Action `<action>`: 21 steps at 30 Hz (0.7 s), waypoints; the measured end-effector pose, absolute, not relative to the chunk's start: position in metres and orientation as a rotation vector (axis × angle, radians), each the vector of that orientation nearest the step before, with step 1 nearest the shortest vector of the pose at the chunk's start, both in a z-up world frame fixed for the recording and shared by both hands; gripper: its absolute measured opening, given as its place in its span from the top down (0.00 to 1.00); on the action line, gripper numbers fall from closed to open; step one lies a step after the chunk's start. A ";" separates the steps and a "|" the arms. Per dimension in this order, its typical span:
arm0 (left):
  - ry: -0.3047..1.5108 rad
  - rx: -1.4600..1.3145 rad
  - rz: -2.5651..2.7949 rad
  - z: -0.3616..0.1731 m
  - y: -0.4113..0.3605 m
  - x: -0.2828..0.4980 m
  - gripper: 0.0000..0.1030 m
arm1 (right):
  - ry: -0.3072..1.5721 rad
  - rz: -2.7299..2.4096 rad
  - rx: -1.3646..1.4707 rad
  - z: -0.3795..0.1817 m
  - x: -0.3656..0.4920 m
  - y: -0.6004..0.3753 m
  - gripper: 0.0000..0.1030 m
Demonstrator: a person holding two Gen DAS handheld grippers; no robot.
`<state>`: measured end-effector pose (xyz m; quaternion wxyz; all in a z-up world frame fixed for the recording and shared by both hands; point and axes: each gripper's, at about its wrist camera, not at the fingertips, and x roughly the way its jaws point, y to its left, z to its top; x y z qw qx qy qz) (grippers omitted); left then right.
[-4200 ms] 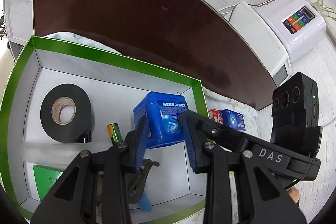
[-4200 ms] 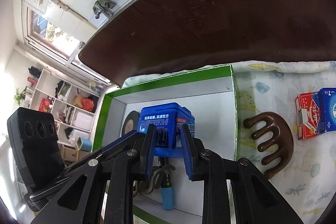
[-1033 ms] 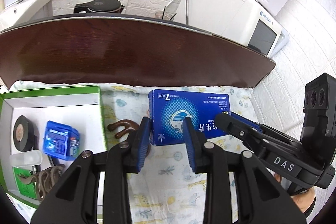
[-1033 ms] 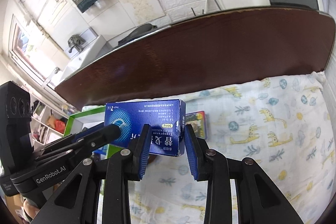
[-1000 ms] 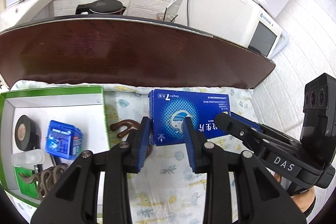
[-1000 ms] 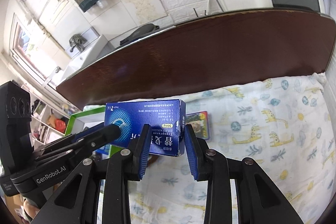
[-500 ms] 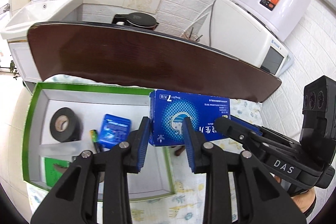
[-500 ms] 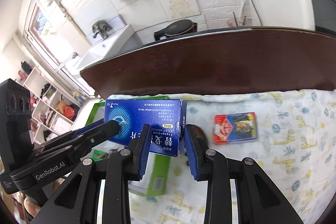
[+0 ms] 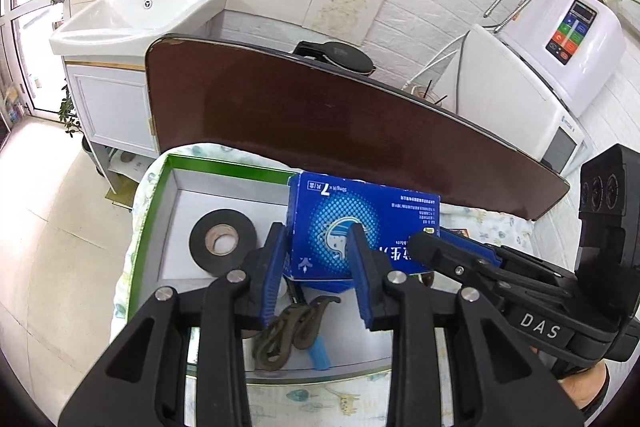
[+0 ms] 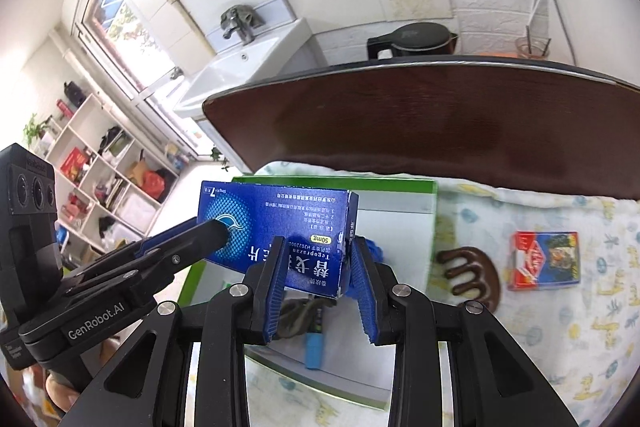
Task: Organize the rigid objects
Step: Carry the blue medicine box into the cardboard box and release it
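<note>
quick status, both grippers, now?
Left gripper: shut on the blue medicine box.
Right gripper: shut on the same box's other end.

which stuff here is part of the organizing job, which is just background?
Job:
blue box, held at its ends by the left gripper and right gripper
green tray holding tape roll
comb and card pack, on the cloth outside the tray

Background:
sink
kettle
white appliance
shelves
</note>
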<state>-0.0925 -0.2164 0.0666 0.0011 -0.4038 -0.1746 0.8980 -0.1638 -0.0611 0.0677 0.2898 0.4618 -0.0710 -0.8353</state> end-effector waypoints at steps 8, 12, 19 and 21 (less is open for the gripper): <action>-0.659 -1.348 2.803 0.035 -0.264 -0.101 0.71 | -0.136 -2.165 1.307 0.038 -0.178 -0.110 0.66; -0.707 -1.379 2.783 0.022 -0.278 -0.108 0.71 | -0.113 -2.147 1.345 0.024 -0.186 -0.128 0.66; -0.752 -1.425 2.766 0.003 -0.295 -0.118 0.71 | -0.105 -2.133 1.389 0.006 -0.202 -0.148 0.66; -0.774 -1.447 2.760 -0.003 -0.300 -0.123 0.71 | -0.098 -2.131 1.401 0.000 -0.205 -0.154 0.66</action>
